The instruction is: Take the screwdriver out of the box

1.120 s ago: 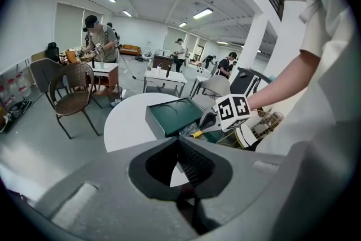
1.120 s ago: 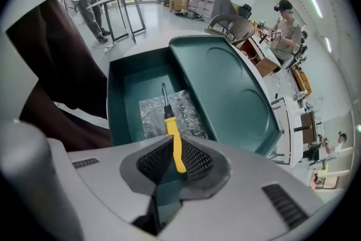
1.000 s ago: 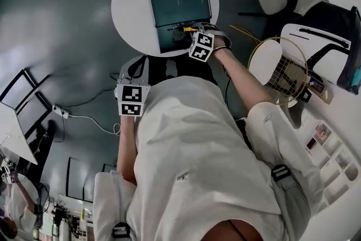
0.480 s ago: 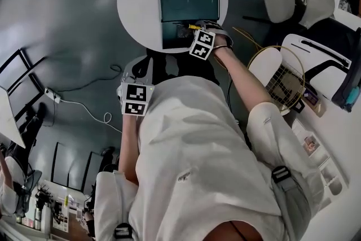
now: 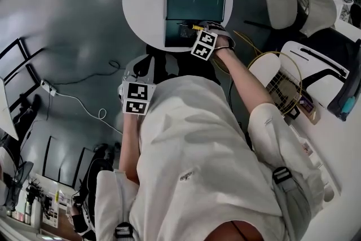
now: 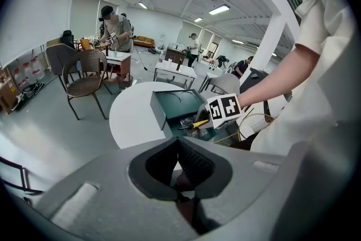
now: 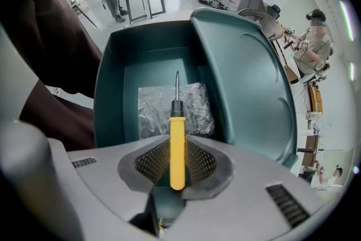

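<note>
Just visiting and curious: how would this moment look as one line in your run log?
right gripper: shut on screwdriver, yellow handle, above open box | left gripper: shut, empty, off the table | in box: plastic bag

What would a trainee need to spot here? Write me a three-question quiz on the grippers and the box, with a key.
1. True or false: the right gripper is shut on the yellow handle of the screwdriver.
2. What lies on the floor of the green box? A) a crumpled clear plastic bag B) a hammer C) a roll of tape
3. Fill in: the left gripper has its jaws ____, with nothing between them.
Key: 1 true; 2 A; 3 together.
</note>
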